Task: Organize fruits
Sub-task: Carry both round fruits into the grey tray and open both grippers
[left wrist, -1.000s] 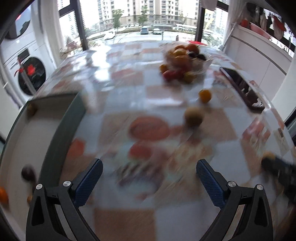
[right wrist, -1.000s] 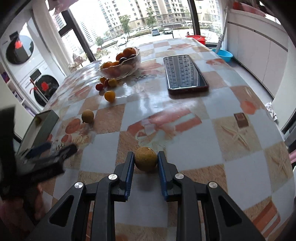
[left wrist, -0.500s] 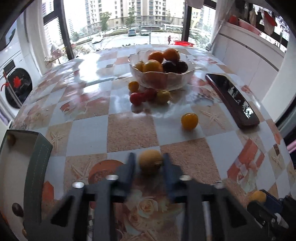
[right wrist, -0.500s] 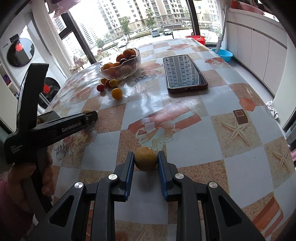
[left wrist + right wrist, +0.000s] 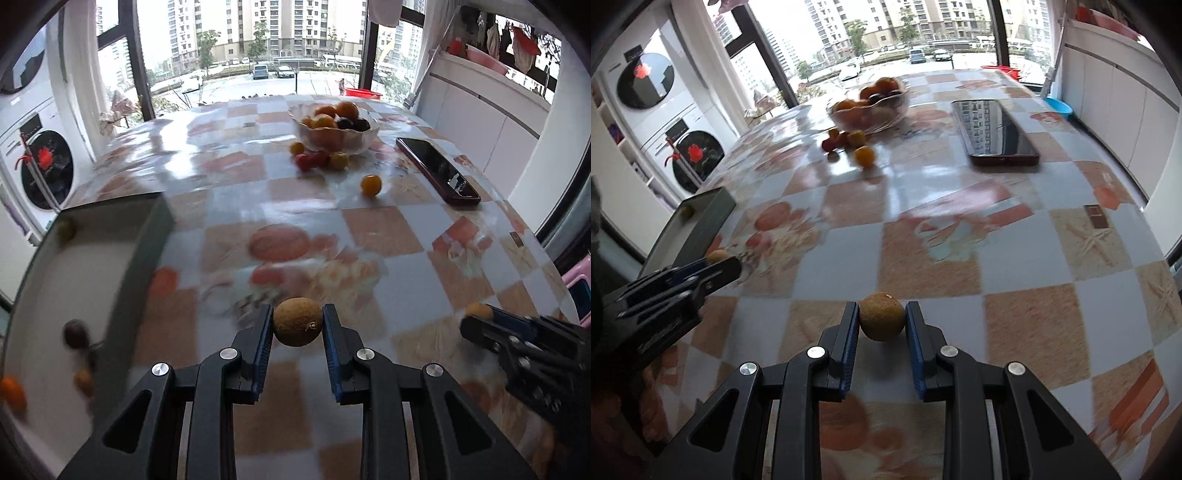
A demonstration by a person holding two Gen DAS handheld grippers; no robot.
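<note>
Fruits are what is being sorted here, and two of them are already in hand: a round tan-brown fruit (image 5: 297,322) is clamped between the pads of the left gripper (image 5: 297,325), and a second tan fruit (image 5: 882,316) of the same kind is clamped in the right gripper (image 5: 882,318). Each gripper is clenched on its fruit, with nothing loose between the pads. Both fruits appear to be held just above the checked tablecloth (image 5: 384,229). The step in hand is judged to be the carry to the shallow tray (image 5: 146,236) at the left table edge, in which a few small fruits (image 5: 75,332) already lie. The left fruit is the nearer and would best be delivered first, so that the two tools, now close together, are not crossed. The fruit should be taken over the dark wall of the tray and lowered close to the tray floor before the pads are parted, since a round fruit dropped from a height is likely to roll or bounce into the others. The grip need not be tightened; the skin could be bruised. More loose fruits (image 5: 370,184) are left near the glass bowl (image 5: 365,138), and the phone (image 5: 437,170) beside them should be avoided.
</note>
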